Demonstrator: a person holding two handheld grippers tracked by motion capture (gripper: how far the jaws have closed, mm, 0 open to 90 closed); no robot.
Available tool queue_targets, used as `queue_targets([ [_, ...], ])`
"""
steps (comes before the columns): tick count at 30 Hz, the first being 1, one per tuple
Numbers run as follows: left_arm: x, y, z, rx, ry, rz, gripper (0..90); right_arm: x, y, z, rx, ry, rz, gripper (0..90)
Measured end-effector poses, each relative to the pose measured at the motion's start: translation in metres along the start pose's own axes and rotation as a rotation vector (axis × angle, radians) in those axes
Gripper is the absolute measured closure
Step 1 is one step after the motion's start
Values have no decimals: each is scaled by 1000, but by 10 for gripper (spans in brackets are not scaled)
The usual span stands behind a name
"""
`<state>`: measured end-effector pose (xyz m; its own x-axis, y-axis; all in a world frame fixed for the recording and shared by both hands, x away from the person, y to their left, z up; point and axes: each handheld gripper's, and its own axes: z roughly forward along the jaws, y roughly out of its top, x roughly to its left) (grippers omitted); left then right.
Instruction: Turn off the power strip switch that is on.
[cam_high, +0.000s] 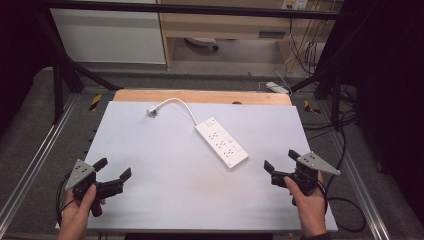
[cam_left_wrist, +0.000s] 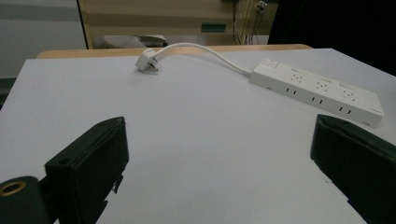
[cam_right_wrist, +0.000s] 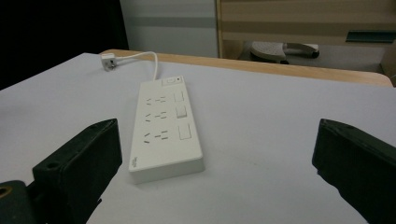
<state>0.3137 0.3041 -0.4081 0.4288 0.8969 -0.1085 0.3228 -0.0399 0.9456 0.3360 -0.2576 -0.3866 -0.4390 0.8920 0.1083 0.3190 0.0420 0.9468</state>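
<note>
The tabletop (cam_high: 150, 190) is a wide white sheet with a wooden strip along its far edge, and most of it lies bare. The power strip (cam_high: 221, 142) rests flat near the middle, set diagonally, nearer the right side; its cord (cam_high: 177, 103) curls off toward the far edge and ends in the plug (cam_high: 152, 113), which lies loose on the white surface.

The left tongs (cam_high: 114, 167) hover low over the near left corner, jaws spread wide and empty, well apart from the strip. The right tongs (cam_high: 281, 161) sit at the near right, jaws likewise apart and holding nothing, with the strip's near end just ahead of them.

Likely trouble: the strip is smooth and broad — a grip across its width could slip, or a nudge could skate it sideways. Pulling the body may drag the cord and flick the plug toward the far edge. There is generous open room on the left and near sides; the right edge is closer.
</note>
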Motion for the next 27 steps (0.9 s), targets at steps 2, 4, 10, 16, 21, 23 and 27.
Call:
queue_targets([
  [2, -1, 0, 0, -1, -2, -2, 42, 2, 3, 3, -1, 4, -6, 19],
  [4, -1, 0, 0, -1, -2, -2, 42, 3, 6, 4, -3, 8, -11, 19],
  [10, 0, 0, 0, 0, -1, -2, 42, 3, 13, 7, -11, 9, -13, 19],
  [16, -1, 0, 0, 2, -3, -1, 43, 2, 20, 12, -9, 8, -13, 19],
  [21, -1, -1, 0, 9, -2, 0, 43, 2, 27, 17, -3, 8, -17, 19],
  [23, -1, 0, 0, 6, -3, 0, 43, 2, 29, 20, 2, 8, -19, 19],
  [27, -1, -1, 0, 9, -1, 2, 44, 1, 33, 25, 5, 8, -21, 19],
])
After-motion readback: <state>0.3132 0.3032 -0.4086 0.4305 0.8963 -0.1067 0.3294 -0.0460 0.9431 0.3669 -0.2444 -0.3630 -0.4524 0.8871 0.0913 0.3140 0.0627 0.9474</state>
